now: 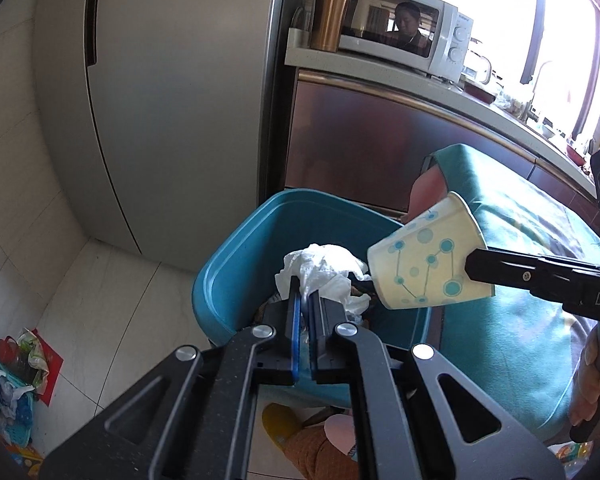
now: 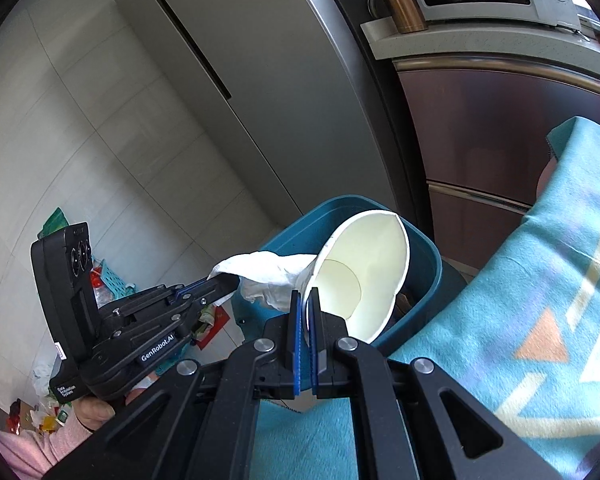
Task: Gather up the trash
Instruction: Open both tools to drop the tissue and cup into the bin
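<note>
We are at the drop-off step: both pieces of trash are in hand and poised at the blue bin (image 1: 236,264), so we take the bin as our landmark.

On the left, our left gripper (image 1: 304,300) is clenched on a crumpled white tissue (image 1: 324,272), the pads pinched tight with the paper bunched between them. The tissue hangs over the bin's open mouth, just above its near rim. The right wrist view shows the same thing from the side: the left gripper (image 2: 220,282) reaches in from the bin's left, with the tissue (image 2: 272,276) spilling off its tip over the opening.

To the right, our right gripper (image 2: 306,300) is clamped on the rim of a paper cup (image 2: 364,272), one pad inside the wall and one outside. The cup lies tilted on its side above the right part of the bin, its mouth turned back toward that gripper, touching or nearly touching the tissue. Right of the bin lies a teal blanket (image 1: 520,280).

As we judge it, the next move is simply to let go: keep both grippers over the opening, lower a little if needed, and open the jaws so the tissue and cup fall inside. The cup sits close to the bin's right edge, so we would nudge it inward first. The tissue may cling to the pads.
</note>
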The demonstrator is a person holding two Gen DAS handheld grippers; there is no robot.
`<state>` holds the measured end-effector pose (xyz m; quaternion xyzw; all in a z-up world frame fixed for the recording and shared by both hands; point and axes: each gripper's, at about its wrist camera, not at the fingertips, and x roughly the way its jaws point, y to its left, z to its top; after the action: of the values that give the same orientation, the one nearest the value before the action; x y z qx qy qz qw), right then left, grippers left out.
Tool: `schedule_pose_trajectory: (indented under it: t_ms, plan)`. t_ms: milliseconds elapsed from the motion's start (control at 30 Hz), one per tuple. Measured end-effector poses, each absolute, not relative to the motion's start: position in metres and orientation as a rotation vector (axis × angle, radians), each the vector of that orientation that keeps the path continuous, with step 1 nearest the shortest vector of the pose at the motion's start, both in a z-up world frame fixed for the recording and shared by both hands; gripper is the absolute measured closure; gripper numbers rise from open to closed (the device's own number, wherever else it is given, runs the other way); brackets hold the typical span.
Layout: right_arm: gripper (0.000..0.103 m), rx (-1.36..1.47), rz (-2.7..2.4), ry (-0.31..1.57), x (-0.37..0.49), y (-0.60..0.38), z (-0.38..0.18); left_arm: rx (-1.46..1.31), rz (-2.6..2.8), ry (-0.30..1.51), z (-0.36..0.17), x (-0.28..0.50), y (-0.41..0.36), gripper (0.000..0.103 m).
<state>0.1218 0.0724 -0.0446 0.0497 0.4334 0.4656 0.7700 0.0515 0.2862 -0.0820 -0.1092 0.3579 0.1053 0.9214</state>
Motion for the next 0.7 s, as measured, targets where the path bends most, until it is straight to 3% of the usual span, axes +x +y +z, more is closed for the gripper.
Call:
schedule_pose_trajectory:
  t_ms: [267,400,700]
  plan:
    - [0.098,0.041,1.016,1.011,0.124,0.098,-0.060,-0.226,0.222,0.788,-0.105,0.067,0.289,0.098]
    - [0.094,0.040,0.998,1.039,0.128,0.101,-0.065,-0.245,0.215,0.817,-0.118,0.075,0.291,0.081]
    - [0.084,0.055,0.973,1.011,0.121,0.089,-0.064,-0.265,0.199,0.813,-0.127,0.073,0.294,0.070]
